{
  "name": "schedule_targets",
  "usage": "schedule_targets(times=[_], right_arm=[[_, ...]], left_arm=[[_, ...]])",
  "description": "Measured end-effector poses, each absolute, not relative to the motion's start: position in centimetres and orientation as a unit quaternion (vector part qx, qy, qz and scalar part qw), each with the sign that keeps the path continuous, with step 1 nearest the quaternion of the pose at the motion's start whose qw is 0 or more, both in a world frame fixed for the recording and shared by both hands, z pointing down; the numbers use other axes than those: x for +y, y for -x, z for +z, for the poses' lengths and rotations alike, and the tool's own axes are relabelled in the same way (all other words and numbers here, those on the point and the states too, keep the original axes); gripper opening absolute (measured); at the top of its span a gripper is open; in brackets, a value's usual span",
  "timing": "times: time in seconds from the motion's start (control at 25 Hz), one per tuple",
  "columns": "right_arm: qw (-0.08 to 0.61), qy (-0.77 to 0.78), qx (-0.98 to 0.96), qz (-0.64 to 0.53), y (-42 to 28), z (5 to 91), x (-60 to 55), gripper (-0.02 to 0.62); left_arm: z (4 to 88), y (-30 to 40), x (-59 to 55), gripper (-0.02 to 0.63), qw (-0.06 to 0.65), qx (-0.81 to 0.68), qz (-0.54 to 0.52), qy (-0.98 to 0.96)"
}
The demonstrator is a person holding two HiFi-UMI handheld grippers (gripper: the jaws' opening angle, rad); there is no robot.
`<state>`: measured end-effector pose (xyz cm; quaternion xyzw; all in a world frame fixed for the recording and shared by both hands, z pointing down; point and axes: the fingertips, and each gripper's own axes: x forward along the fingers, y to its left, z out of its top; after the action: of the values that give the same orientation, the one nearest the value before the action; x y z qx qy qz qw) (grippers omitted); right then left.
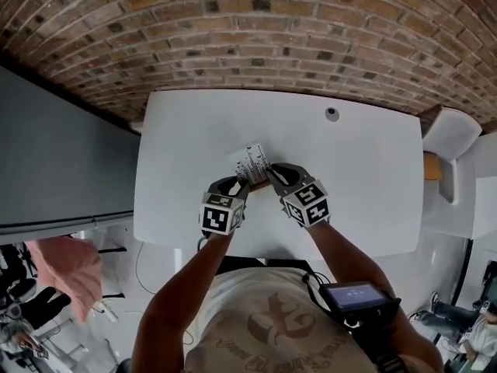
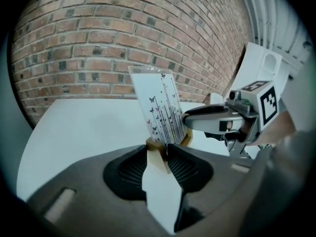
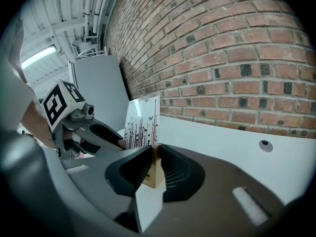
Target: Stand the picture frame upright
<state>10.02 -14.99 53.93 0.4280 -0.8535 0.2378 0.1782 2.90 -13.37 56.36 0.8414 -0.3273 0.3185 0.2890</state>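
Observation:
The picture frame (image 1: 252,160) is a pale panel printed with dark stems and small butterflies, set on a light wooden base. It stands nearly upright over the near middle of the white table (image 1: 186,138). My left gripper (image 1: 238,183) is shut on the base's left end, and in the left gripper view (image 2: 165,149) the wood sits pinched between the pads below the panel (image 2: 163,107). My right gripper (image 1: 271,174) is shut on the base's right end (image 3: 154,152), with the panel (image 3: 143,121) rising just beyond. Whether the base rests on the table is hidden.
A round cable hole (image 1: 332,114) lies in the table at the far right. A brick wall (image 1: 256,29) runs behind the table. A white chair (image 1: 452,133) stands at the right, a grey panel (image 1: 54,162) at the left, and a pink cloth (image 1: 74,270) lower left.

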Motion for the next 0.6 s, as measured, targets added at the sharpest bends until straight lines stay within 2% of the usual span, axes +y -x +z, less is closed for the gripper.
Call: schedule_targets(times=[0.6], right_arm=[[0.149,-0.495,-0.812,0.270,-12.8,56.6,-22.3,0.067]], left_arm=[[58.5,-5.3,-22.3,0.129,0.211,-0.273,0.350,-0.871]])
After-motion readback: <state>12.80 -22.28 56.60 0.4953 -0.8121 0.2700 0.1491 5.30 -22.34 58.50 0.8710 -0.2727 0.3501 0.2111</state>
